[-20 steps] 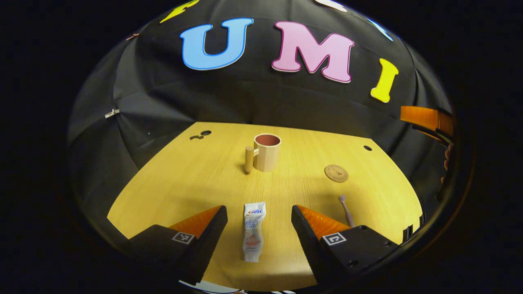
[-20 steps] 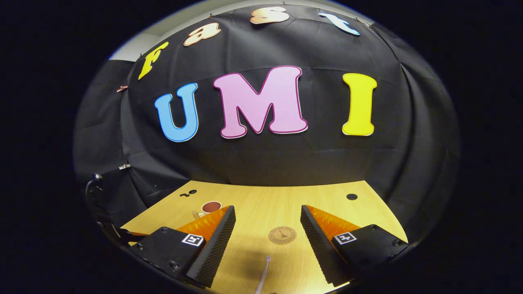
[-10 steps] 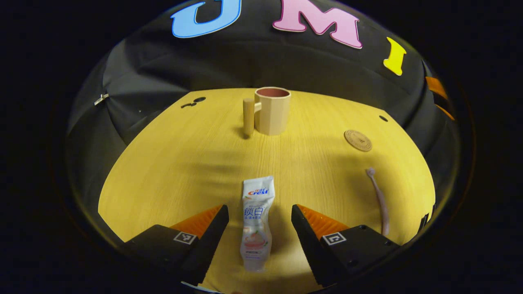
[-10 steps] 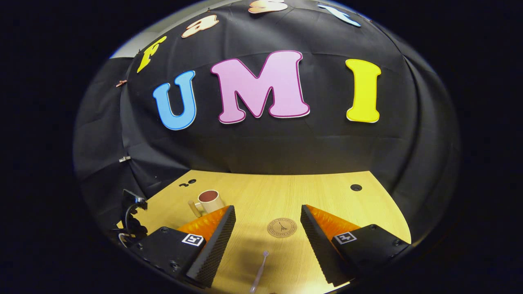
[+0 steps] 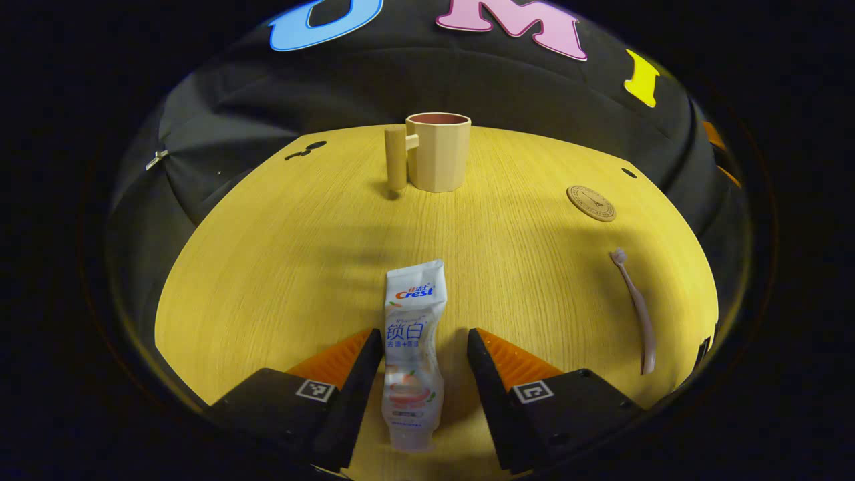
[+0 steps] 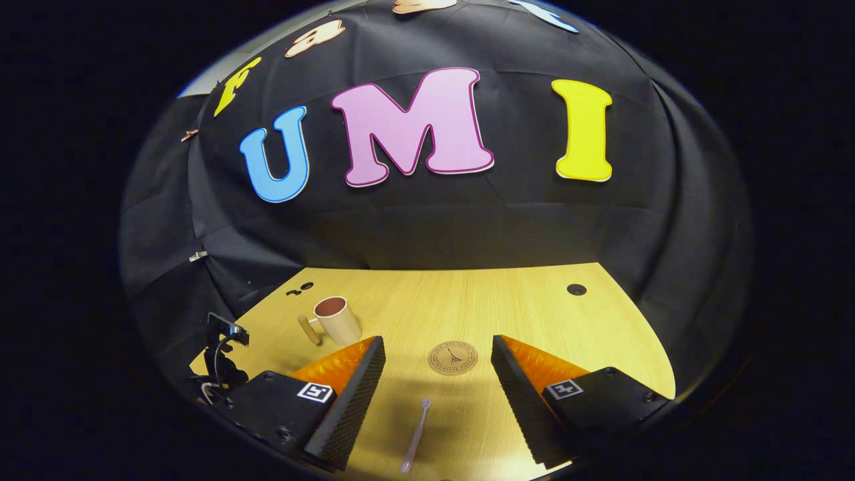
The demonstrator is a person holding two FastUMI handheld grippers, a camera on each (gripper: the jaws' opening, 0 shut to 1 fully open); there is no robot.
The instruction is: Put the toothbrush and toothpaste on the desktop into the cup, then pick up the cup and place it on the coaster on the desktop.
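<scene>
Your left gripper (image 5: 423, 341): low over the table, fingers spread, one on each side of the tube, small gaps showing.
Your right gripper (image 6: 437, 347): held higher, level, fingers wide apart, gripping nothing.
Left gripper in right gripper view (image 6: 220, 347): far left edge.

White toothpaste tube (image 5: 413, 341) lies flat on the yellow wooden desktop (image 5: 280, 267). Slim pink toothbrush (image 5: 634, 308) lies flat, well apart. Beige handled cup (image 5: 437, 151) stands upright, empty. Round brown coaster (image 5: 591, 203) lies bare.
</scene>
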